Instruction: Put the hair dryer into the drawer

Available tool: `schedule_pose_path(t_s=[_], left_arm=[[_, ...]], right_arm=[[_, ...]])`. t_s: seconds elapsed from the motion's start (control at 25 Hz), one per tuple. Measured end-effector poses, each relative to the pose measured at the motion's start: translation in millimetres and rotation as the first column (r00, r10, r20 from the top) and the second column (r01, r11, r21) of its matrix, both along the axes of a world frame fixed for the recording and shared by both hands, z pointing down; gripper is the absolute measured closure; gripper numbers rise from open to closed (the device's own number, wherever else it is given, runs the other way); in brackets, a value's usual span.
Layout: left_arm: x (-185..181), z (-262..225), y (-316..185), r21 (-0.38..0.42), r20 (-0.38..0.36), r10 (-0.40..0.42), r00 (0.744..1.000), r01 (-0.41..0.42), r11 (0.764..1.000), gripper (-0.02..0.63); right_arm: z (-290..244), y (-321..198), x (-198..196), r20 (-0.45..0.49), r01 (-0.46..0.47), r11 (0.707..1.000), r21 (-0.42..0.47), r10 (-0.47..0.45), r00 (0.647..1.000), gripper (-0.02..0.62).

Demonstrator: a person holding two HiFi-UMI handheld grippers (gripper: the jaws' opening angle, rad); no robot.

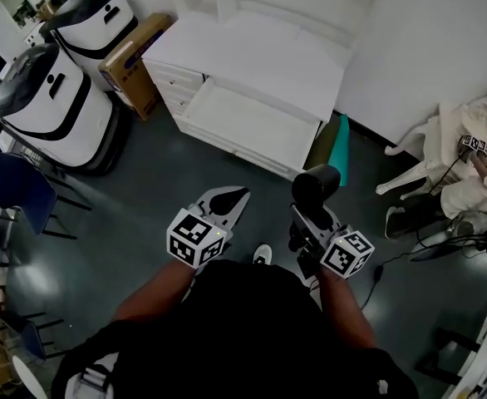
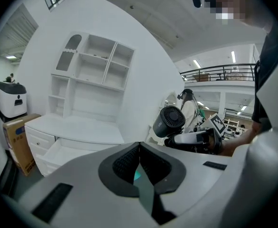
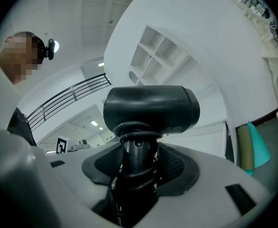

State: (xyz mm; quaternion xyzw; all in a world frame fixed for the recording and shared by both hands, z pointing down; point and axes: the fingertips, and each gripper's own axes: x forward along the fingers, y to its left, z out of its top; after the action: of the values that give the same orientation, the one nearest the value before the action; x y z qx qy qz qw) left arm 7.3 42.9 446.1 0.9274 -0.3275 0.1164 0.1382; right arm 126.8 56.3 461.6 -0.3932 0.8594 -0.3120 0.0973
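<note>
A black hair dryer (image 1: 315,184) stands upright in my right gripper (image 1: 312,219), which is shut on its handle. In the right gripper view the dryer's barrel (image 3: 151,109) lies crosswise above the jaws and the handle with its coiled cord runs down between them. My left gripper (image 1: 224,203) is shut with nothing in it, held level with the right one over the dark floor. The white drawer (image 1: 246,125) of the white desk (image 1: 252,52) stands pulled open a little ahead of both grippers. From the left gripper view the dryer (image 2: 171,121) shows to the right and the open drawer (image 2: 63,152) to the left.
Two white and black machines (image 1: 56,106) and a cardboard box (image 1: 131,65) stand left of the desk. A teal and olive roll (image 1: 335,150) leans at the desk's right corner. A white plastic chair (image 1: 422,160) and a seated person (image 1: 476,173) are at the right. Blue chairs (image 1: 19,194) stand at the left.
</note>
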Motion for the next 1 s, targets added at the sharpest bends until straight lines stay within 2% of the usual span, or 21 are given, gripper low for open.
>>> schedule_pose_path(t_s=[0.28, 0.56, 0.76, 1.0], left_arm=[[11.9, 4.4, -33.6, -0.001, 0.026, -0.041, 0.999, 0.041, 0.999, 0.597], [2.6, 13.5, -55.1, -0.034, 0.029, -0.06, 0.998, 0.061, 0.998, 0.597], [-5.6, 28.2, -88.1, -0.08, 0.032, -0.023, 0.999, 0.026, 0.996, 0.597], [-17.5, 24.9, -139.9, -0.086, 0.027, 0.05, 0.998, -0.048, 0.995, 0.597]], right_arm=[[8.7, -33.3, 25.5, 0.02, 0.001, 1.0, 0.005, -0.001, 1.0, 0.359], [22.2, -54.1, 18.4, 0.023, 0.014, 0.999, -0.037, -0.014, 1.0, 0.359], [28.6, -84.1, 1.4, 0.018, -0.011, 0.998, -0.064, 0.012, 1.0, 0.359], [26.7, -122.3, -17.8, -0.006, -0.065, 0.995, -0.082, 0.065, 0.998, 0.359]])
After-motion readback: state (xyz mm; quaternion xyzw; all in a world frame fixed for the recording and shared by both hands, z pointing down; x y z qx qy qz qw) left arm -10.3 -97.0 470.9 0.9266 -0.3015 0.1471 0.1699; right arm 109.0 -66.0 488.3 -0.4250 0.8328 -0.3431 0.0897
